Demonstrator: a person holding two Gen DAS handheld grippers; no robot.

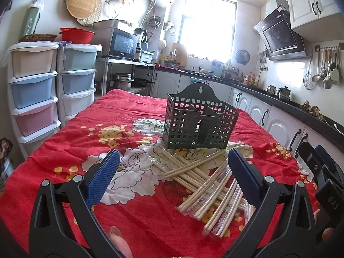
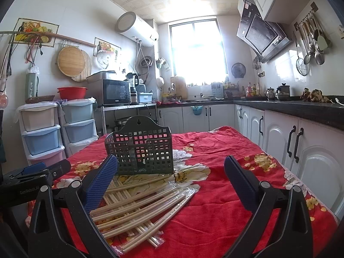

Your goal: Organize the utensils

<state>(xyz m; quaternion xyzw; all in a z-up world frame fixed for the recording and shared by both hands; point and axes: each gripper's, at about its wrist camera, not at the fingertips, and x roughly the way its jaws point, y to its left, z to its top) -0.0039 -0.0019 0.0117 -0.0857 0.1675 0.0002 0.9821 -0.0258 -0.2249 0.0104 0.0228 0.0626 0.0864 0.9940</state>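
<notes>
Black plastic left gripper (image 1: 173, 172), blue textured pads (image 1: 103, 178), silver pivot screws

Bright daylight blows out the window (image 1: 207, 24), glare washing nearby walls; fisheye edges curve and darken.

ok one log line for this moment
left tongs open | right tongs open | chopsticks piled on cloth | holder empty | nothing grasped

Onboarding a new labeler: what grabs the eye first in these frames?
The red floral cloth over the table, then the loose pile of chopsticks in its middle, some in clear wrappers. Just behind them stands an empty dark slotted holder. Both grippers, left and right, hover open over the pile.
</notes>
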